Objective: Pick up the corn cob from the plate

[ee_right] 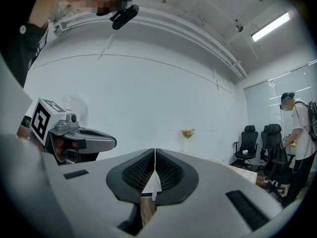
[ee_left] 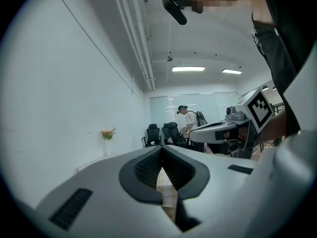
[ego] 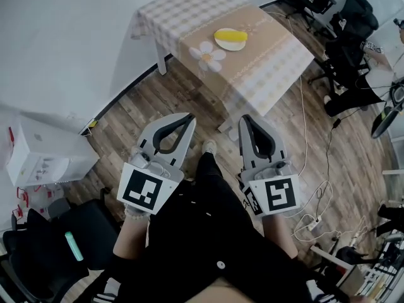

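Observation:
A yellow corn cob [ego: 231,36] lies on a small white plate [ego: 222,43] on a cloth-covered table [ego: 265,68] at the far side of the room. My left gripper [ego: 188,117] and right gripper [ego: 245,118] are held side by side close to the person's body, a good way short of the table, both pointing level toward it. Both are shut with nothing between the jaws. In the left gripper view the jaws [ee_left: 162,148] meet at the tips; in the right gripper view the jaws [ee_right: 155,150] are likewise closed. Neither gripper view shows the corn.
Wooden floor lies between me and the table. A white box [ego: 44,156] stands at the left wall, a black chair [ego: 50,251] at the lower left. Office chairs [ego: 353,36] and cables [ego: 315,213] are at the right. Another person [ee_right: 297,133] stands in the background.

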`<action>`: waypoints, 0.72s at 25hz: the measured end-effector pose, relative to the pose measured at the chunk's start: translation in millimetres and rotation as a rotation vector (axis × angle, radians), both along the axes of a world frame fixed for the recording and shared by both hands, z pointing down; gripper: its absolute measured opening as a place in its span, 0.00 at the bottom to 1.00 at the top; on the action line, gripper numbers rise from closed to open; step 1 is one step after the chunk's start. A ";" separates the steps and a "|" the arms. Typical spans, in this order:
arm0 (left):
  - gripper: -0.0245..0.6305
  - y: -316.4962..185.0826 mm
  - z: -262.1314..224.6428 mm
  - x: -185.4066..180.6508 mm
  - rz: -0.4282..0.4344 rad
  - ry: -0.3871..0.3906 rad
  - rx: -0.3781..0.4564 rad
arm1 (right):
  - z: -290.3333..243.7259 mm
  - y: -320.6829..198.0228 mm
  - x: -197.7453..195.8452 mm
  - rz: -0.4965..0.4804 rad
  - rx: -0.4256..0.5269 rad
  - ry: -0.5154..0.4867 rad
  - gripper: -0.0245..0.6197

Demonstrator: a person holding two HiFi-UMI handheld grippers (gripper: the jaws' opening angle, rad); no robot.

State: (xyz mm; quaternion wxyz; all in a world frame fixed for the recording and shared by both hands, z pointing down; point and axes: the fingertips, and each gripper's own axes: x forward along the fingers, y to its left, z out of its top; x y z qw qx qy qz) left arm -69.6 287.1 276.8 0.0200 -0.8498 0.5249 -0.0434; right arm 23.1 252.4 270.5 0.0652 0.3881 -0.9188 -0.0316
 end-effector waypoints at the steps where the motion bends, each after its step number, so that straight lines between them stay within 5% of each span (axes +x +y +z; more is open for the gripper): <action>1: 0.06 -4.7 1.2 -1.0 -0.003 0.000 -0.003 | 1.1 -5.0 -1.2 -0.003 -0.001 -0.001 0.10; 18: 0.06 -114.2 0.1 -2.7 -0.048 -0.037 -0.015 | 5.3 -123.5 -11.4 -0.081 -0.024 -0.014 0.10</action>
